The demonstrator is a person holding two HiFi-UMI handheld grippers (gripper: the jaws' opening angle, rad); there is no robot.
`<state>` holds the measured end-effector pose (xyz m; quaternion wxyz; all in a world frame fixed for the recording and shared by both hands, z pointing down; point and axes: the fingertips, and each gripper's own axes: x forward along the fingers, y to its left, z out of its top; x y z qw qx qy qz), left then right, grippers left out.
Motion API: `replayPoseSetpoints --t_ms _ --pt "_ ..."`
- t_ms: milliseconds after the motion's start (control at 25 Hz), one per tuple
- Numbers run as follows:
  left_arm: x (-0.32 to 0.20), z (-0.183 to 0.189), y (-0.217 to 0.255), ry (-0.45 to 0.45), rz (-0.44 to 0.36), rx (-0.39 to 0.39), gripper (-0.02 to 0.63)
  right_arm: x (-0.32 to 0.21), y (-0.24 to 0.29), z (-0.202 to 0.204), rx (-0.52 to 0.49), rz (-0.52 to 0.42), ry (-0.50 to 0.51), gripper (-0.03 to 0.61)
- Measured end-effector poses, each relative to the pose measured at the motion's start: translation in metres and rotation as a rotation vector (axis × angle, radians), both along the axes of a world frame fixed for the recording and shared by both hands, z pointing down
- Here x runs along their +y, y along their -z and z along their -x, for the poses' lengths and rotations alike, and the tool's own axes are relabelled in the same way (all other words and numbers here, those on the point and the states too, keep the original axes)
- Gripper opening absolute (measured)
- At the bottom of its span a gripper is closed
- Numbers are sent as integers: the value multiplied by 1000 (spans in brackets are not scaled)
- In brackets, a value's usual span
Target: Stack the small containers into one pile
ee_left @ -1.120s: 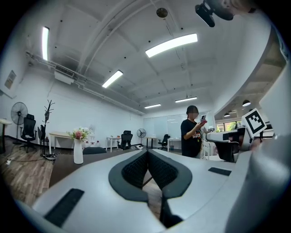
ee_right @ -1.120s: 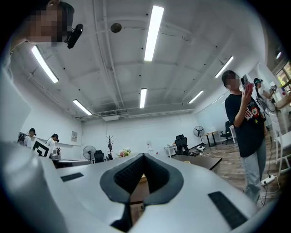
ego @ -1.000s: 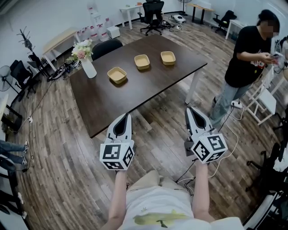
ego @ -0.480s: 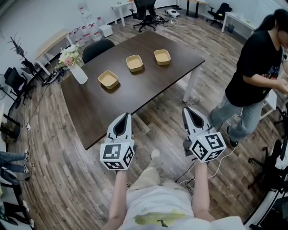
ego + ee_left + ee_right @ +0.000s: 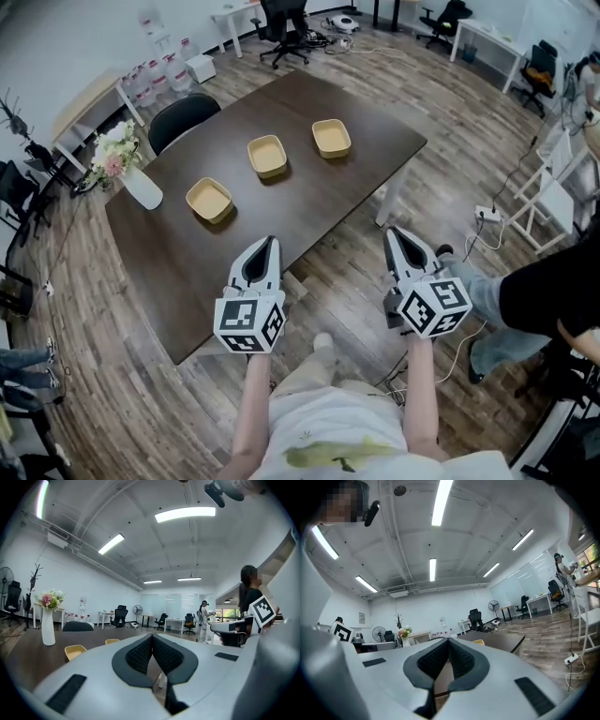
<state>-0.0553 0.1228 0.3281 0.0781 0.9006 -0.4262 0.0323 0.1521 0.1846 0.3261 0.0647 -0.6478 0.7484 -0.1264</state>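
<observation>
1. The left gripper (image 5: pixel 269 242) and right gripper (image 5: pixel 392 231) both have their jaws pressed together on nothing. They're held level at the near edge of the table (image 5: pixel 178 281), probably because nothing is in reach yet.
2. Three small containers (image 5: pixel 267 155) sit apart in a row, from 11 to 12 o'clock.
3. A vase of flowers (image 5: pixel 139 186) stands at 10 o'clock and a bystander (image 5: pixel 548 295) at 3. Neither blocks the way.

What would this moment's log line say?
left tool: shut, empty | right tool: shut, empty | left container, middle container, right container: apart on table | stack: not started
</observation>
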Motion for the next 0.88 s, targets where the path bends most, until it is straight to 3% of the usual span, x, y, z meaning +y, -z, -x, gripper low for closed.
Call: replayPoseSetpoints --t_ms 520,760,880 --pt "-79 -22 -16 -26 34 7 25 -75 -16 -20 -32 35 -34 21" --pt "-92 -55 -26 -90 2 -44 25 -95 -27 -38 -35 34 -14 21" --pt "-109 -70 -34 -77 14 -53 25 -119 -29 -49 -22 26 15 21"
